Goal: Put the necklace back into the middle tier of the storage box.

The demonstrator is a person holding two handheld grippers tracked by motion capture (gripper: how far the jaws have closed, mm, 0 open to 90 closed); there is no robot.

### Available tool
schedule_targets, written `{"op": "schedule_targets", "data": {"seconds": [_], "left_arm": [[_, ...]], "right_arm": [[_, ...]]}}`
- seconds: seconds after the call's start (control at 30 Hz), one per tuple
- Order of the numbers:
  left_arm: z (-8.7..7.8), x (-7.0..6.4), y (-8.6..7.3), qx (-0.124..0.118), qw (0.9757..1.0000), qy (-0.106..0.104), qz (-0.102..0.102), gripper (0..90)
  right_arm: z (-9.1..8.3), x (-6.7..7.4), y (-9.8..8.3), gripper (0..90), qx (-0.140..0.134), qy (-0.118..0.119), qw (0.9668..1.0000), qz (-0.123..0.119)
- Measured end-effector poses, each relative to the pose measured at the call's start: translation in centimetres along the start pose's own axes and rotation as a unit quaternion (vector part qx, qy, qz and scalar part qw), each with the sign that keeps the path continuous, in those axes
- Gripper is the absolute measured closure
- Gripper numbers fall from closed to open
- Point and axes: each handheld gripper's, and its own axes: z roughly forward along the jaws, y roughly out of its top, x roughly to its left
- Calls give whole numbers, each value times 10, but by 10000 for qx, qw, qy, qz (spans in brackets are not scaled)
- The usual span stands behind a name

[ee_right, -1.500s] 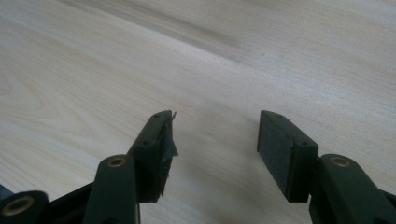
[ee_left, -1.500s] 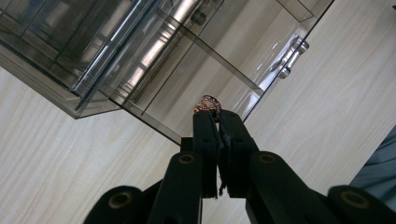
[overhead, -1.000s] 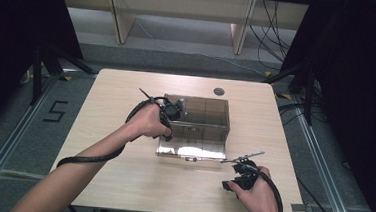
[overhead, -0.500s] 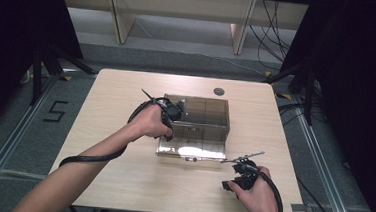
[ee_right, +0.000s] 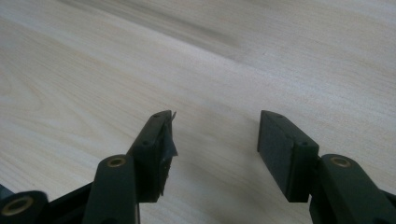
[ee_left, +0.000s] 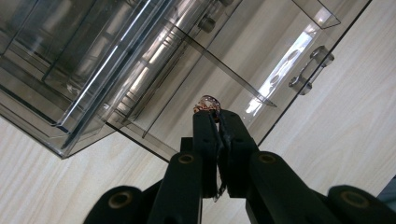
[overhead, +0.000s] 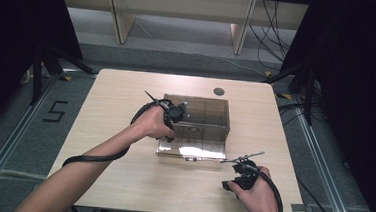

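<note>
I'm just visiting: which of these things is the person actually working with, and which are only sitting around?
In use:
- left gripper, shut on a small ring
- clear drawer box, its drawer pulled open

Idle or background:
- right gripper, open over the table
- round dark disc near the table's far edge

Glossy clear smoky plastic drawer box, matt pale wood-grain table

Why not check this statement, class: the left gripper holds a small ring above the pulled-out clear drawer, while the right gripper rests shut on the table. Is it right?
One detail is wrong. The right gripper is open, not shut: the right gripper view shows its jaws apart over bare table. The rest stands: the left gripper pinches a small ring above the clear drawer.
</note>
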Motion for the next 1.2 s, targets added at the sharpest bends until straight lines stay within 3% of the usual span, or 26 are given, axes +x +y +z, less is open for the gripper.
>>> {"op": "schedule_targets", "data": {"seconds": [1.2], "left_arm": [[19,0,7,226,9997,36,-11,858]], "right_arm": [[0,0,0,459,4,5,10000,13]]}}
